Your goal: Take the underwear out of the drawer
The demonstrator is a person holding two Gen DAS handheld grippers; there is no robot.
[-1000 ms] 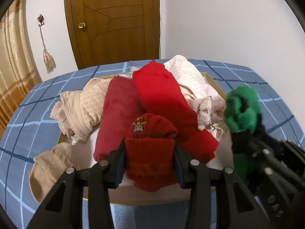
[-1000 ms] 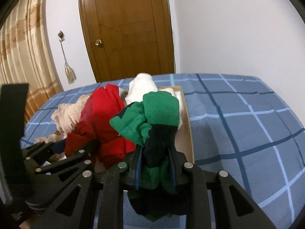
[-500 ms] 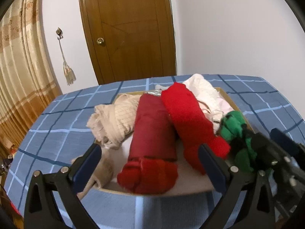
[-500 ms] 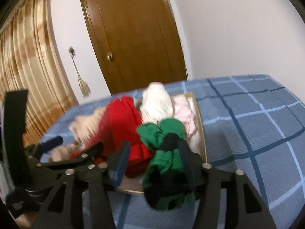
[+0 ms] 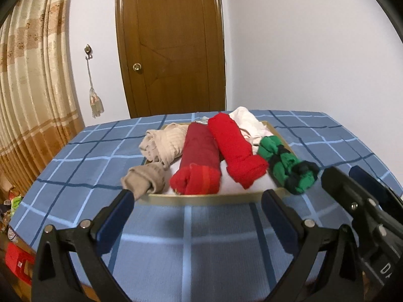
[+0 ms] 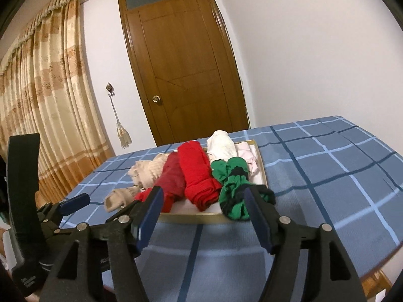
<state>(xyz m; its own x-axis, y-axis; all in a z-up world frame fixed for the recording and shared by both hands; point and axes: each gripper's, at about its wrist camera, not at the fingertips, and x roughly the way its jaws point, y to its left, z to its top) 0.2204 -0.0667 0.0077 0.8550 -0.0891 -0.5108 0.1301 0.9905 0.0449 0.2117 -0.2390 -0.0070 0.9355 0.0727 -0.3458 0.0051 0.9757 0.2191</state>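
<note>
Left wrist view shows the left gripper (image 5: 196, 198) with its fingers spread wide and nothing between them, held back from the near rim of the shallow wooden drawer (image 5: 214, 197) that rests on a blue checked bed cover (image 5: 186, 229). Straight ahead of the fingers lies the dark red roll (image 5: 199, 158); just to its right the bright red roll (image 5: 236, 148), and further right the green and black bundle (image 5: 287, 166), which hangs over the drawer's near right corner. To the left of the fingers a beige sock-like piece (image 5: 146, 178) droops over the near left rim, with a cream knit garment (image 5: 163, 142) behind it and white and pink pieces (image 5: 248, 123) at the far end.

In the right wrist view the right gripper (image 6: 204, 207) is likewise spread and empty, with the green and black bundle just beyond its fingers.

As a judgement: every garment that shows is in the drawer or draped on its rim, and none lies clear of it on the cover. With both sets of fingers empty and drawn back, this fits either a pause ahead of lifting pieces out or a point after pieces were let go; the views do not settle which.
</note>
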